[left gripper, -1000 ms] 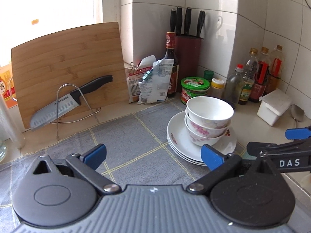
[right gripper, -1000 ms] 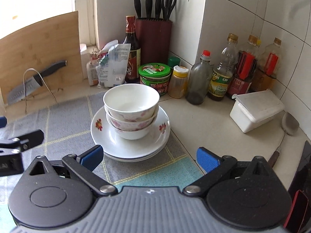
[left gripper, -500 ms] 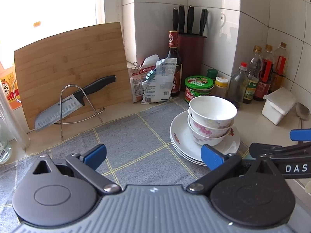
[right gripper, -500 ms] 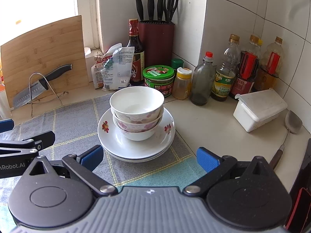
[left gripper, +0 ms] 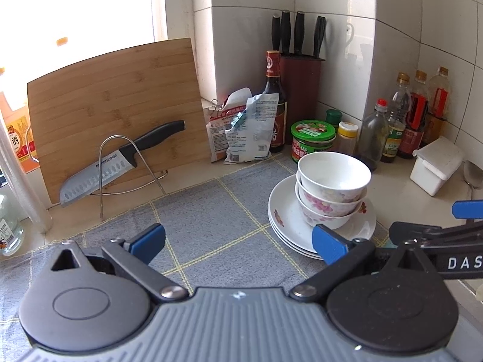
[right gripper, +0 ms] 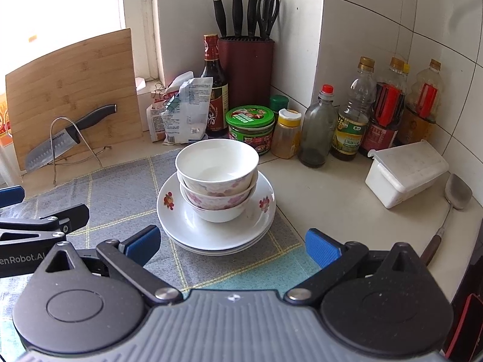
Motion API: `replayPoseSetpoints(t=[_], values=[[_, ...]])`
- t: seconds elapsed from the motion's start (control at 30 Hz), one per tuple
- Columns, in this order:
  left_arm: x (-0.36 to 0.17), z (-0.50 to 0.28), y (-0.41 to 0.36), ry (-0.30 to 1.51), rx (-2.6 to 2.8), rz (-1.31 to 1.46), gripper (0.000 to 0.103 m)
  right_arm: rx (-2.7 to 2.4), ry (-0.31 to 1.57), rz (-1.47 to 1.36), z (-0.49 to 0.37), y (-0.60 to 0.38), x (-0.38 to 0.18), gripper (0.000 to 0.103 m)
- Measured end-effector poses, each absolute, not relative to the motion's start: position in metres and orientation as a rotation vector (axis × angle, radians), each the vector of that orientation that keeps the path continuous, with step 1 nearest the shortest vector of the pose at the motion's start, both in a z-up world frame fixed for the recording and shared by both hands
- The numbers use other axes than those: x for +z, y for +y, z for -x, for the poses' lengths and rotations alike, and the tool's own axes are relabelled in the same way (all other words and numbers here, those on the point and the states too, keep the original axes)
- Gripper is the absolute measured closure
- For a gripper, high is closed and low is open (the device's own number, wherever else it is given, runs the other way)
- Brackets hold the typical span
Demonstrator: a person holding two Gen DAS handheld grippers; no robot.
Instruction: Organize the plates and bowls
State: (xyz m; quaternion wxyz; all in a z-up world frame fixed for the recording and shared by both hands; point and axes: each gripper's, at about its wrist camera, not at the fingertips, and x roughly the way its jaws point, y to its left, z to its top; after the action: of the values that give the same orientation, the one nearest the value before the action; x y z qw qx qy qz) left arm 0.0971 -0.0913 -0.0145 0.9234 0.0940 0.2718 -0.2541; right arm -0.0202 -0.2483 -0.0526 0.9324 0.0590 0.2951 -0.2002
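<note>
A kitchen counter (right gripper: 341, 193) in a tiled corner, seen from two hand-held tongs; on a grey checked cloth (right gripper: 120, 187) sits a stack of white plates (right gripper: 217, 235) with small red flower marks, and nested bowls (right gripper: 217, 175) stand on top of the plates, the lower ones patterned with pink flowers, the top one plain white inside. The right tongs (right gripper: 232, 242) hover just in front of the stack, blue-tipped jaws spread wide and holding nothing; the left tongs (left gripper: 238, 239) sit beside the stack, to its left, jaws likewise spread wide and empty. Behind the stack: a green-lidded jar (right gripper: 250, 126), a dark sauce bottle (right gripper: 214, 90), a red knife block (right gripper: 247, 69) with knives and scissors, crumpled packets (right gripper: 184, 111); to the right, a row of oil and vinegar bottles (right gripper: 371, 111), a white lidded box (right gripper: 404, 172), a metal spoon (right gripper: 452, 202). At left, a bamboo cutting board (left gripper: 114, 105) leans against the window; a kitchen knife (left gripper: 120, 160) rests on a wire stand in front of it.
</note>
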Motion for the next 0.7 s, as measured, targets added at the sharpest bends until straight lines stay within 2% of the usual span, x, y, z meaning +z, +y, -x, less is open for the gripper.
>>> replayPoseSetpoints(t=[0.7], values=[[-0.011, -0.0948, -0.0934, 0.556, -0.521, -0.196, 0.001, -0.403, 0.592, -0.122, 0.0225, -0.2494, -0.0492, 0.0]])
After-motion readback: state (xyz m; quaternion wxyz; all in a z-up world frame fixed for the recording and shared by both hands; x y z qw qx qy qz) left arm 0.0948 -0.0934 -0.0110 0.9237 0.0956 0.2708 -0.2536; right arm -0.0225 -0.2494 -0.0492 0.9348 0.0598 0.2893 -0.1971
